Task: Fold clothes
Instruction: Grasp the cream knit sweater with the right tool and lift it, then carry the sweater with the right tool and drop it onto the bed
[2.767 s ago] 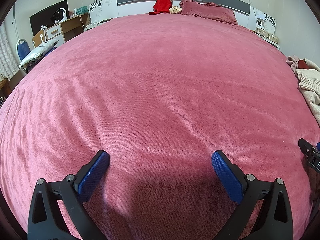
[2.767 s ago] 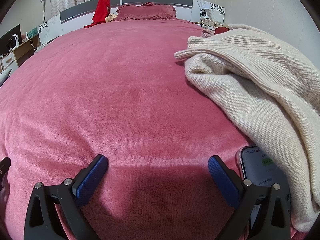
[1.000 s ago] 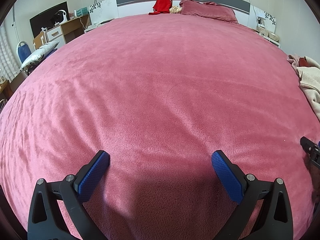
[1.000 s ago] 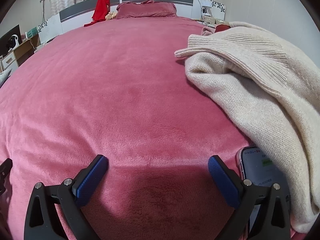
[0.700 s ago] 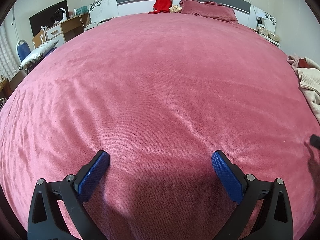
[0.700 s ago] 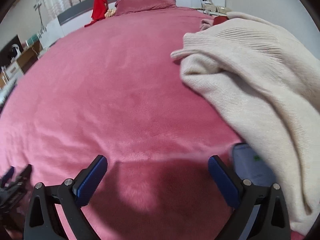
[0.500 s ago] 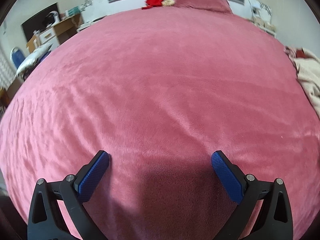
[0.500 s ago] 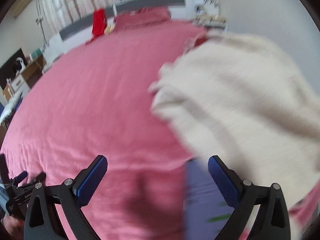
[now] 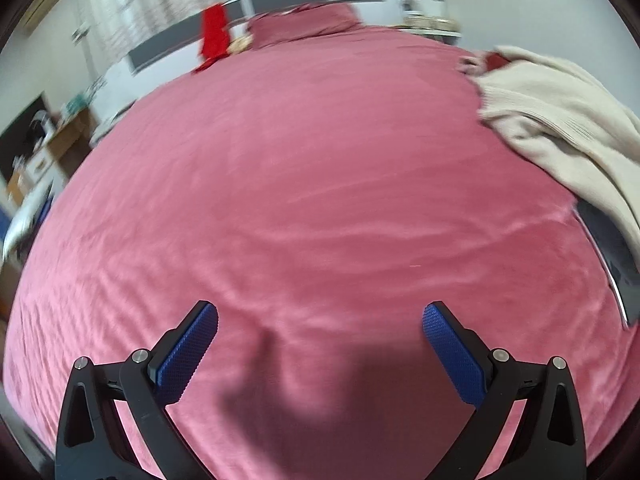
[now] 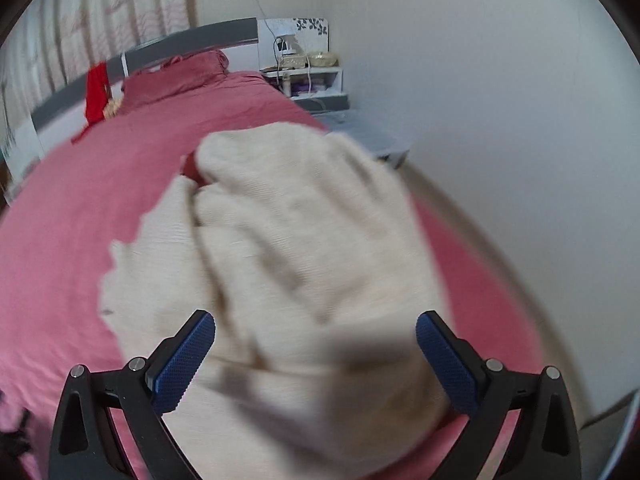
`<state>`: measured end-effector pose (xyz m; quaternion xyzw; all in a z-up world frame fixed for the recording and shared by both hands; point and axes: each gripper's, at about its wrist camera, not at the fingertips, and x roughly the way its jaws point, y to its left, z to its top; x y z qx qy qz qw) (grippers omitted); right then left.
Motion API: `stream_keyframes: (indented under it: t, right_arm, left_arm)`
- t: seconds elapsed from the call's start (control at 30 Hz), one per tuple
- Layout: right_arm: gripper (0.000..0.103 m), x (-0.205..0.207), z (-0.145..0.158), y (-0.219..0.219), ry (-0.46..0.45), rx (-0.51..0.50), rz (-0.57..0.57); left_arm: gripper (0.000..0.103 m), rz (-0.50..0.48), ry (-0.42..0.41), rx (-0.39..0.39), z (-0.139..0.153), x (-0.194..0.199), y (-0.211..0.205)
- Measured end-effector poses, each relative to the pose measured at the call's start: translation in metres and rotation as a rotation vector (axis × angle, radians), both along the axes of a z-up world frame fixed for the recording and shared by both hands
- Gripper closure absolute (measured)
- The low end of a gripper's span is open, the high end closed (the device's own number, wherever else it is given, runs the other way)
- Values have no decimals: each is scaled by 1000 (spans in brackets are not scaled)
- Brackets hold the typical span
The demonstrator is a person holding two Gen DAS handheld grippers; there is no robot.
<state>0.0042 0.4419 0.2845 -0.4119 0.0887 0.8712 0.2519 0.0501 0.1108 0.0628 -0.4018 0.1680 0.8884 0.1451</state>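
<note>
Left wrist view: the left gripper (image 9: 320, 344) is held wide open and empty over the pink bed (image 9: 280, 184), and a cream sweater (image 9: 560, 128) is heaped at the far right edge. Right wrist view: the right gripper (image 10: 316, 348) is spread open above the crumpled sweater (image 10: 304, 264), nothing being clamped.

A cream knit sweater (image 10: 304, 264) lies crumpled at the bed's right edge.
</note>
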Motion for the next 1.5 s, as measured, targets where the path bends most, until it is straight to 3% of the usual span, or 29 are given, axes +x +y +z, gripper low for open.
stream_keyframes:
  t: [0.1,0.3,0.47,0.57,0.63,0.73,0.97,1.13,1.33,1.5]
  right_arm:
    - [0,17,1,7,-66,51,14]
    - [4,-2,-42,21,-160,8,34]
    - [28,-15,-62,23,-189,-5,64]
    - [51,-13,-61,18,-170,10,93]
    - [72,-7,-58,20,-135,-7,86]
    - [77,4,-54,27,-68,-65,61]
    - [82,39,-29,74,279,-564,-65]
    - [84,30,-2,75,503,-895,-41]
    - [89,-39,68,-2,578,-998,212]
    - [95,-99,122,-120,570,-1043,517]
  left_arm:
    - [0,-79,10,-22,0,12,21]
    - [0,-179,-26,-37,-5,30,43]
    - [0,-206,-28,-53,-2,32,54]
    - [0,-194,-41,-44,-4,29,57]
    - [0,-189,-53,-43,-7,28,58]
    - [0,-182,-71,-43,-12,25,59]
    - [0,-142,-71,-36,-8,18,49]
    - [0,-89,-52,5,9,11,28]
    - [0,21,-27,55,28,4,-28]
    - [0,167,-1,94,43,1,-101]
